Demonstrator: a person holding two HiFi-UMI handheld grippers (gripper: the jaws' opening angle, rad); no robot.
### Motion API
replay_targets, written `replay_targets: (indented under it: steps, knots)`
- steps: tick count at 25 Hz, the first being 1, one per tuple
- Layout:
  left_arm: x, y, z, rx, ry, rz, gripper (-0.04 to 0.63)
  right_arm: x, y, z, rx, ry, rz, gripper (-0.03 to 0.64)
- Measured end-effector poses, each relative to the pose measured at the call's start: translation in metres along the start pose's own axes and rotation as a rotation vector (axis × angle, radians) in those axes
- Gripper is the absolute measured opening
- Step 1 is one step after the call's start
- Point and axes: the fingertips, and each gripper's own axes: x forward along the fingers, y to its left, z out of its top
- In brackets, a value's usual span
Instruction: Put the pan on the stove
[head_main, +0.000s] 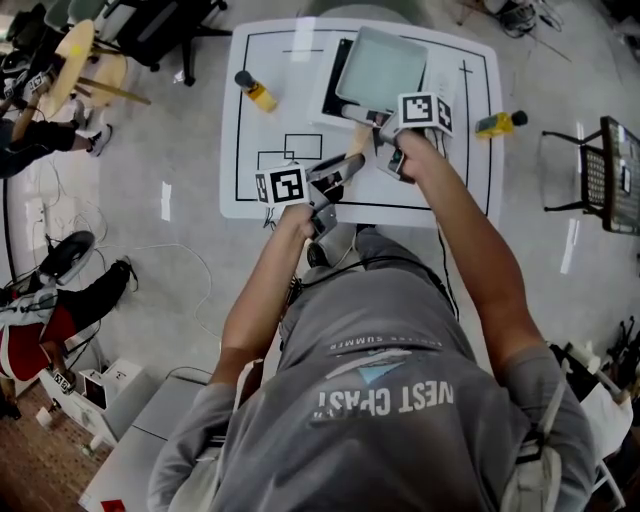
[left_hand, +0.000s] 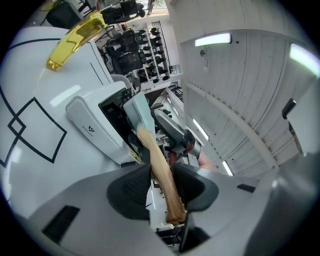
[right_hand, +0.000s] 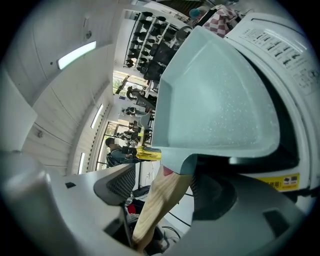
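The pale green square pan lies over the dark top of the stove, at the upper middle of the white bench in the head view. No view shows whether its base rests flat there.

The left tool pinches the pan's wooden handle partway along its length, with both pads against the wood. The right tool is spread. The handle passes between its jaws at the pan's end, and the left pad stands clear of the wood.

The stove carries a small V-shaped logo on its white casing. Its front edge has a yellow label with print too small to read. The person's grey shirt seems to read "WEST COAST".

A yellow bottle lies on the bench left of the stove.
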Motion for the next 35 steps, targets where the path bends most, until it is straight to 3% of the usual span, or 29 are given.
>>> replay_targets:
  steps: [9,16,22,31,35]
  knots:
    - [-0.002,-0.006,-0.003,0.013,0.014,-0.025,0.137,-0.026,0.005,-0.015,0.013,-0.036,0.006,0.33]
    - [-0.005,-0.017,-0.002,0.098,0.061,-0.019,0.232,-0.054,0.012,-0.014,0.01,-0.083,0.024,0.321]
    - [-0.058,-0.019,0.012,0.139,0.035,0.011,0.236,-0.066,0.022,-0.023,-0.007,-0.142,0.019,0.307]
    - [-0.133,-0.049,0.037,0.281,-0.061,0.065,0.235,-0.099,0.058,-0.033,-0.061,-0.319,0.012,0.207]
    - [-0.153,-0.078,0.048,0.39,-0.1,0.056,0.194,-0.115,0.103,-0.037,-0.155,-0.393,0.092,0.087]
